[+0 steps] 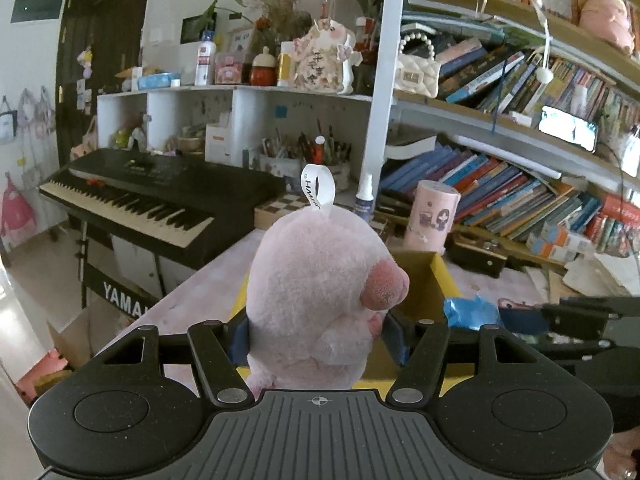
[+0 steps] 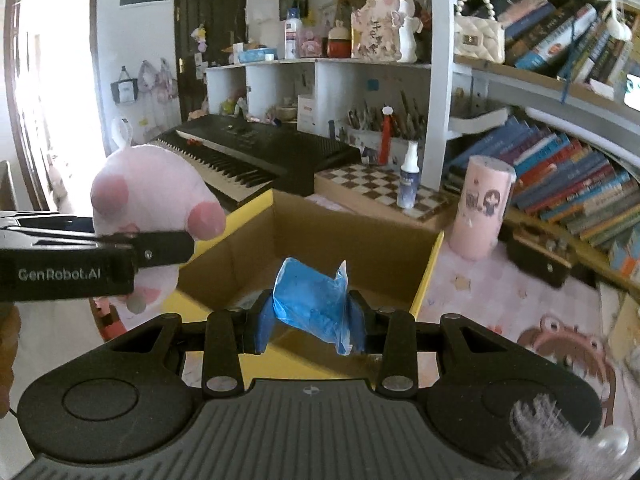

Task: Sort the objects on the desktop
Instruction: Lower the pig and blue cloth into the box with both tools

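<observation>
Jaws on both sides are loaded: the left gripper (image 1: 316,336) is clenched round a pink plush pig (image 1: 320,292), and the right gripper (image 2: 312,318) pinches a crumpled blue plastic packet (image 2: 312,296). Both loads hang in the air over the open cardboard box (image 2: 430,268) with its yellow rim, the pig near the box's left edge, the packet above its middle. Looks like the carry-and-drop step, two items at once. Next up, I'd judge: line each one up over the opening, then let go cleanly, clear of the flaps. Beyond the box stands a pink cylinder (image 2: 482,208), then a chessboard (image 2: 384,192) with a spray bottle (image 2: 408,176), and the keyboard (image 2: 256,152) behind.
</observation>
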Demonstrator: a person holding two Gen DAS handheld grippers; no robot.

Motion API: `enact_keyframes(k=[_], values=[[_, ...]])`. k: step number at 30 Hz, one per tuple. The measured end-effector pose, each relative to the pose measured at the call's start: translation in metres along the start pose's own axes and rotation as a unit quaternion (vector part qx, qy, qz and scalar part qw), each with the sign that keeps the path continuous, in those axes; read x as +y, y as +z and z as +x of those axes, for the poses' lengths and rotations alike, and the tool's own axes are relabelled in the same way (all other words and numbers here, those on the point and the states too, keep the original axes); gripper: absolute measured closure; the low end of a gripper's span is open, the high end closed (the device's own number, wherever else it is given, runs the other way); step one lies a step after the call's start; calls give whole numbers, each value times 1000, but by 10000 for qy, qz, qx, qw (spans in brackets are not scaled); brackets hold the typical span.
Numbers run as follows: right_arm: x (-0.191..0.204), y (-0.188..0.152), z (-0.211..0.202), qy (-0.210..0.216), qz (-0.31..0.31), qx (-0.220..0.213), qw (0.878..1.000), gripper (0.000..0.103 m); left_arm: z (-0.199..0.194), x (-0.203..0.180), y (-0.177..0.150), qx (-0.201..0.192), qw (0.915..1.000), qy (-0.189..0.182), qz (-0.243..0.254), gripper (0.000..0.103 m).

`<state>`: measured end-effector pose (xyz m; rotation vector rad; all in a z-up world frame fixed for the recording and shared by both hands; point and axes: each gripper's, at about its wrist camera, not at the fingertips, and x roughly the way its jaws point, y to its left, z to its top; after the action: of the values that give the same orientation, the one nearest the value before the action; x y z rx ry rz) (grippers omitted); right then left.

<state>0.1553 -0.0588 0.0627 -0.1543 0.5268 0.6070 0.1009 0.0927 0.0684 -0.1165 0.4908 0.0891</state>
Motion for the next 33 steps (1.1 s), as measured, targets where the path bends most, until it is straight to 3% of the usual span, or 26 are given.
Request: enact_keyframes(k=[10,18,33], values=[[-26,6,66,137,-1090,510,9926,68,62,-20,5,494,9970,336,485,40],[-32,14,118,413,-2103,949,9721,68,107,-26,9,1033,9909,521,686,40],[-38,10,166,1040,-3028,1872,9287,68,152,-40,-5,1761,9795,514,837,38]])
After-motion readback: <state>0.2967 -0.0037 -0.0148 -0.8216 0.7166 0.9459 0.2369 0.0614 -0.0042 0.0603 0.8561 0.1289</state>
